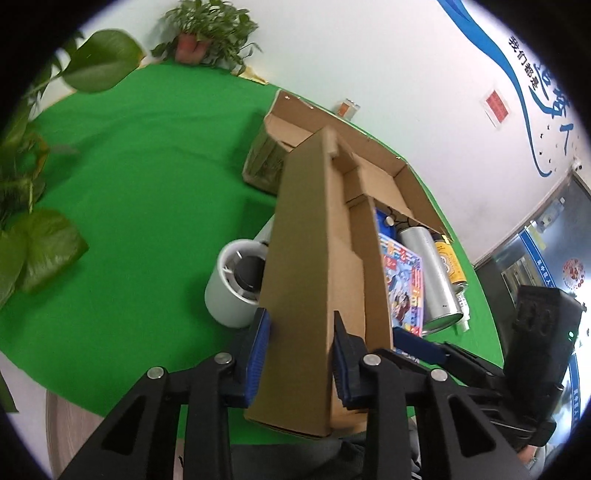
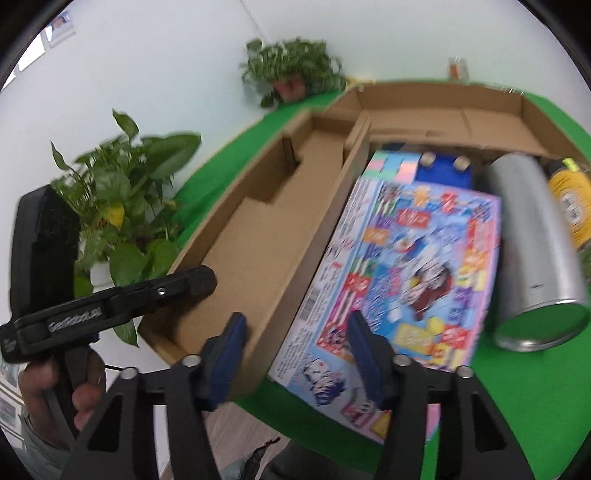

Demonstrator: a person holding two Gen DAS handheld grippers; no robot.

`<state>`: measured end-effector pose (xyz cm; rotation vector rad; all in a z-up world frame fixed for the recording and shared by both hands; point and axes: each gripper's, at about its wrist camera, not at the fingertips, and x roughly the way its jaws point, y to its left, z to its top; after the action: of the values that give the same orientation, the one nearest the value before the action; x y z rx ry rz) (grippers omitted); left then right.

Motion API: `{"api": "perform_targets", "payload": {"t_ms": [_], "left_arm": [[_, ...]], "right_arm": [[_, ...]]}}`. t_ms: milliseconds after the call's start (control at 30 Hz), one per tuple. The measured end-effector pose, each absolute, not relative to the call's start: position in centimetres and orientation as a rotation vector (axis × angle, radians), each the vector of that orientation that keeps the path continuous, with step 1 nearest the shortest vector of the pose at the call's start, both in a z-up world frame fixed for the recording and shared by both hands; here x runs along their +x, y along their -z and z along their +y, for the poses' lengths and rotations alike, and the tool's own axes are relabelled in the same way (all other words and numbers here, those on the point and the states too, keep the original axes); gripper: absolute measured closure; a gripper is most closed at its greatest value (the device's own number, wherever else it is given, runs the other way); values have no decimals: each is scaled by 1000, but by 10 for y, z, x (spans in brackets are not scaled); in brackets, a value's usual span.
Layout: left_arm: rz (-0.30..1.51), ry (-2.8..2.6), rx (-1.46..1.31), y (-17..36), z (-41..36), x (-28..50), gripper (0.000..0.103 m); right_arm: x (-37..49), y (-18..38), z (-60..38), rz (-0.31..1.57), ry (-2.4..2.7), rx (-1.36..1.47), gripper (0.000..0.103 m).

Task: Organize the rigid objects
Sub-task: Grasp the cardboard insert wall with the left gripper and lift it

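Observation:
My left gripper (image 1: 300,350) is shut on the raised lid flap (image 1: 303,258) of a brown cardboard box (image 1: 402,184). The flap stands up between the blue pads. Inside the box lie a colourful picture box (image 1: 404,288), a silver can (image 1: 432,273) and a yellow bottle (image 1: 451,264). In the right wrist view, my right gripper (image 2: 295,354) is open and empty, over the near edge of the picture box (image 2: 406,266). The silver can (image 2: 535,251) and the yellow bottle (image 2: 570,199) lie to its right. The left gripper (image 2: 110,306) shows at the left on the cardboard lid (image 2: 258,221).
A white cup (image 1: 236,284) holding a dark object stands left of the box on the green tablecloth (image 1: 147,166). A green packet (image 1: 264,162) lies behind it. Potted plants (image 1: 207,33) line the far and left edges. A small jar (image 1: 348,108) stands by the wall.

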<state>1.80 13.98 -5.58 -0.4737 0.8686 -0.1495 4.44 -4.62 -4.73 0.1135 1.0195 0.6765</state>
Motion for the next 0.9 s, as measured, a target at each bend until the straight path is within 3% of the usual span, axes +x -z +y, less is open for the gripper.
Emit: {"api": "perform_targets", "payload": {"t_ms": [133,333,600,900], "left_arm": [[892,134,-419,66,134,11,74],[872,131,-378,65,139,8,79],[821,164,-342,49,136,9,85],[664,244,-246,-20,129,58,86]], "right_arm": [[45,61,-24,1063,-685,74,78],[38,62,-4,1034,-671,39,88],[41,33,-14,963,-642,55,92],[78,-43,-27,774,-580,56,92]]}}
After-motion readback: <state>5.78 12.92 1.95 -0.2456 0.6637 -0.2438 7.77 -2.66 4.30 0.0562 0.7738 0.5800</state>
